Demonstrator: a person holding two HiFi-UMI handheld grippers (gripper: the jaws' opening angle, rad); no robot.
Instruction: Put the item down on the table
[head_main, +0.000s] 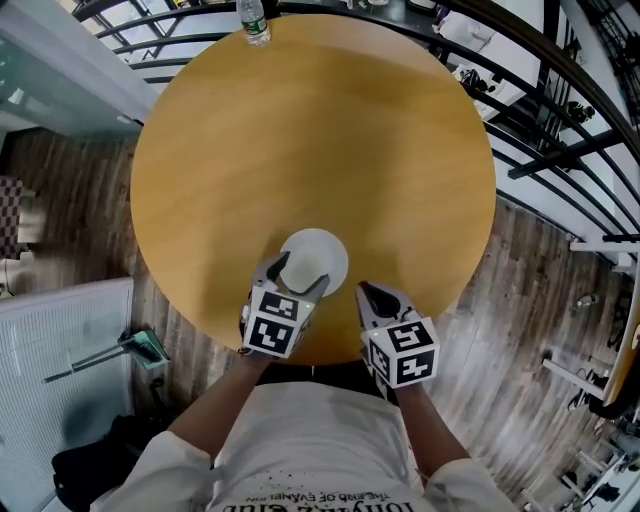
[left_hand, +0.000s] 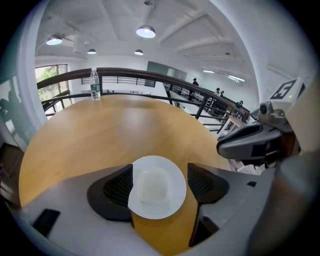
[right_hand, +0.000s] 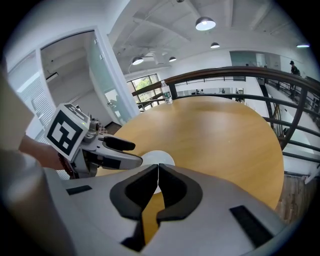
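Now the white dish (head_main: 314, 258) lies on the round table (head_main: 320, 140) near its near edge, between the left gripper's (head_main: 298, 280) parted fingers. Just beside it, the right gripper (head_main: 368, 296) hovers pinched together, empty.

Bottle (head_main: 254, 22), at 12 o'clock on the worktop (head_main: 300, 140): cut off by the head view's upper edge, cap unseen. White dish (head_main: 318, 250): its 6 o'clock rim is covered by the left claw (head_main: 300, 275). In the right gripper view it is mostly hidden behind that claw and the right claw (right_hand: 158, 166). Distant people (left_hand: 218, 91), at 2 o'clock in the left gripper view: too small to tell apart.
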